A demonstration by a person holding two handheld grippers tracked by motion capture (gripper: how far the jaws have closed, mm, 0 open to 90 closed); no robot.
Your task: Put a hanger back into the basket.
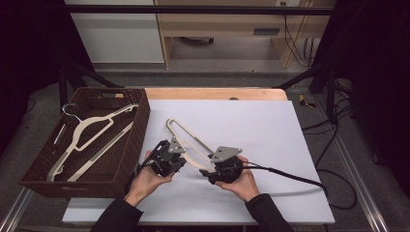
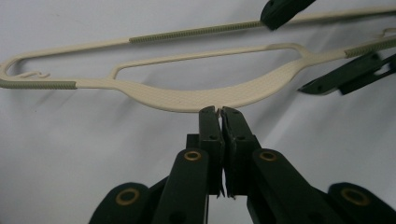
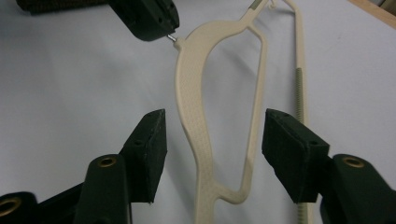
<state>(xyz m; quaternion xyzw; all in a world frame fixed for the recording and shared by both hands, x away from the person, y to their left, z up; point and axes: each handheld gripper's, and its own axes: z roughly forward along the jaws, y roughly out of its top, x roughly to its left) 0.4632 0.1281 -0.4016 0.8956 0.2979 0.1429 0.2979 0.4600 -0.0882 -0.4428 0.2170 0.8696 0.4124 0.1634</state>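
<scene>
L claw [image 2: 219, 112] jaws pinched tight; R claw [image 3: 212, 135] jaws spread apart.

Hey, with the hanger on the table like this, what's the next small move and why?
Probably lift the hanger with the left gripper and carry it toward the basket. That gripper is shut on the small metal stub at the hanger's middle, while the right gripper stands open, its pads clear of the hanger. Another hanger already lies in the basket.

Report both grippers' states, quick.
Left gripper: shut on the metal hook stub at the neck of the cream hanger.
Right gripper: open, jaws either side of the hanger's shoulder, not pressing it.
</scene>
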